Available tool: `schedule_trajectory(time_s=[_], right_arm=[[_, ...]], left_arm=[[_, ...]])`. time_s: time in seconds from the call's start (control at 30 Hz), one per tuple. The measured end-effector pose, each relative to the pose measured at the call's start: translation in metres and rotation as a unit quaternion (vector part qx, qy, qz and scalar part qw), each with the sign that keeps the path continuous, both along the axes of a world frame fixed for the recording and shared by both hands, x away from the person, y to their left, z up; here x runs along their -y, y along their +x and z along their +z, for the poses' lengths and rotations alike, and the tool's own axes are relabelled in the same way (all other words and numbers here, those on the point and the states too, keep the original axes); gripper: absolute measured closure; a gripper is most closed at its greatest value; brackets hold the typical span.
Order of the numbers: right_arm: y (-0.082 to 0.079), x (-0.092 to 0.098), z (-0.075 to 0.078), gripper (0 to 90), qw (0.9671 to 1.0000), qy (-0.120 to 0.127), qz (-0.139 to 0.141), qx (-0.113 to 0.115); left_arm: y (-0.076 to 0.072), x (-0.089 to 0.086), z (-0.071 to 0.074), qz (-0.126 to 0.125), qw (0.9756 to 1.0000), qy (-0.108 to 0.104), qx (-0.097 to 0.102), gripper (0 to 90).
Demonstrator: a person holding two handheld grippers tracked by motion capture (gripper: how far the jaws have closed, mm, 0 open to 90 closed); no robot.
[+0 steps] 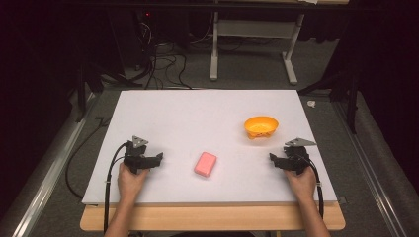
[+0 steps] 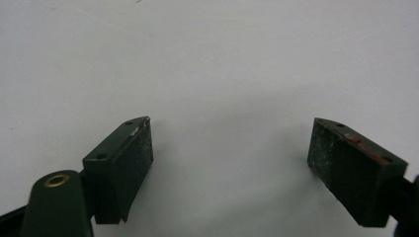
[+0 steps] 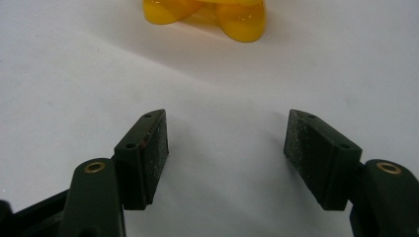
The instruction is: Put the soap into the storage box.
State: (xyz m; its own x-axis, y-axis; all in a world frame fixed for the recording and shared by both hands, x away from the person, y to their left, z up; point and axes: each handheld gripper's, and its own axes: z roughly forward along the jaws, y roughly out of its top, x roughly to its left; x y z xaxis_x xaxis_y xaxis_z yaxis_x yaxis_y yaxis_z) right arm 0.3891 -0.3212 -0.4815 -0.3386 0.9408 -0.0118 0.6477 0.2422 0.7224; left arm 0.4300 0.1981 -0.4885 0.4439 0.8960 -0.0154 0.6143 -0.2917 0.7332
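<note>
My 2 forearms come in at the near edge of the bench (image 1: 163, 111), white sheet on top, wood lip showing along the front. Left hand (image 1: 130, 180) holds the left gripper (image 1: 159, 157) near the left front of the sheet, cable (image 1: 107, 177) trailing back past the wrist. Its fingers (image 2: 126, 163) are spread wide, nothing between them, plain white sheet under and ahead of them in the left gripper view. Right hand (image 1: 302, 181) holds the right gripper (image 1: 272, 158) near the right front. Its fingers (image 3: 143, 158) are wide apart too, nothing held, pads scuffed. Both grippers sit low over the sheet; I can't tell if they touch it. Both point inward, toward each other.

Between the 2 grippers, a bit left of centre, a pink block (image 1: 205, 164) lies flat on the sheet, rounded corners, tilted a little. It's apart from both grippers, nearer the left one.

Further back on the right, an orange bowl (image 1: 261, 126) stands upright on the sheet, just beyond the right gripper and apart from it. In the right gripper view its yellow-orange lobed base (image 3: 237, 19) sits at the top edge, straight ahead of the open fingers.

Past the bench: grey floor, black cables (image 1: 163, 64), white frame legs (image 1: 213, 49), dark drapes either side.
</note>
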Motion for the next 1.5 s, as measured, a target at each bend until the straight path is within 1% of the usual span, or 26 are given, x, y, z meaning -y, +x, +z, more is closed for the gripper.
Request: schedule_trajectory(time_s=[0.47, 0.77, 1.03, 1.17, 1.23, 1.27, 1.3, 1.37, 1.5], right_arm=[[0.000, 0.000, 0.000, 33.9, 1.0000, 0.000, 0.001, 0.000], [0.001, 0.000, 0.001, 31.6, 1.0000, -0.001, 0.005, -0.005], [0.002, -0.001, 0.001, 26.5, 0.9999, -0.003, 0.004, -0.010], [0.002, 0.000, 0.003, 20.2, 0.9998, 0.000, -0.005, -0.019], [0.001, 0.001, 0.005, 19.8, 0.9998, 0.009, -0.007, -0.014], [0.001, 0.001, 0.005, 19.8, 0.9998, 0.009, -0.007, -0.014], [-0.001, 0.001, 0.007, 19.0, 0.9997, 0.019, -0.002, -0.013], [-0.002, -0.001, 0.010, 18.1, 0.9996, 0.024, 0.006, -0.010], [-0.007, -0.007, 0.018, 17.8, 0.9993, 0.031, 0.018, 0.009]], left_arm=[[0.000, 0.000, 0.000, 0.001, 1.0000, -0.001, 0.001, 18.2], [0.000, 0.000, 0.000, 0.001, 1.0000, -0.001, 0.000, 18.3], [0.000, 0.000, 0.000, 0.001, 1.0000, -0.002, 0.000, 18.4], [0.000, 0.000, 0.000, 0.001, 1.0000, -0.002, 0.000, 18.4], [0.000, 0.000, 0.000, 0.001, 1.0000, -0.002, 0.000, 18.4], [0.000, 0.000, 0.000, 0.001, 1.0000, -0.002, 0.000, 18.4], [0.000, 0.000, 0.000, 0.001, 1.0000, -0.002, 0.000, 18.4], [0.000, 0.000, 0.000, 0.001, 1.0000, -0.002, 0.000, 18.4], [0.000, 0.000, 0.000, 0.001, 1.0000, -0.002, 0.000, 18.4]])
